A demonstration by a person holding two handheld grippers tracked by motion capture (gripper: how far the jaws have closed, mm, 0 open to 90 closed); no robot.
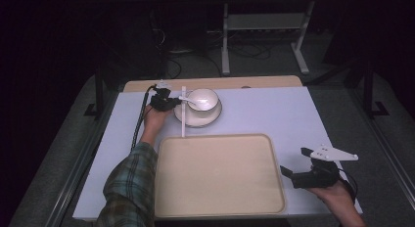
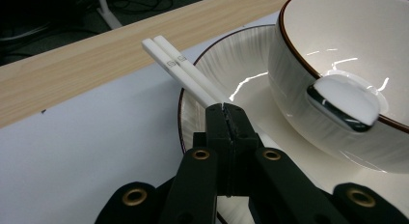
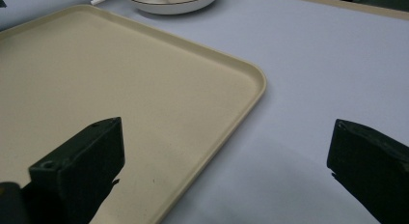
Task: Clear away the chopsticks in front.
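A white bowl (image 1: 203, 99) (image 2: 337, 35) stands on a white plate (image 1: 197, 120) (image 2: 226, 64) at the far side of the table. A white spoon (image 1: 188, 100) (image 2: 343, 102) rests in the bowl, its handle over the near rim. A pair of white chopsticks (image 1: 183, 114) (image 2: 181, 69) lies across the plate's left edge. My left gripper (image 1: 176, 102) (image 2: 225, 108) is shut, its tips right over the chopsticks with nothing seen between the jaws; I cannot tell if they touch. My right gripper (image 1: 293, 161) (image 3: 226, 161) stands open and empty at the tray's right edge.
A large beige tray (image 1: 220, 136) (image 3: 260, 84) lies bare in the near middle of the light blue table cover (image 1: 279, 109). A wooden strip (image 1: 264, 81) (image 2: 96, 60) runs along the table's far edge. Table legs and cables stand beyond it.
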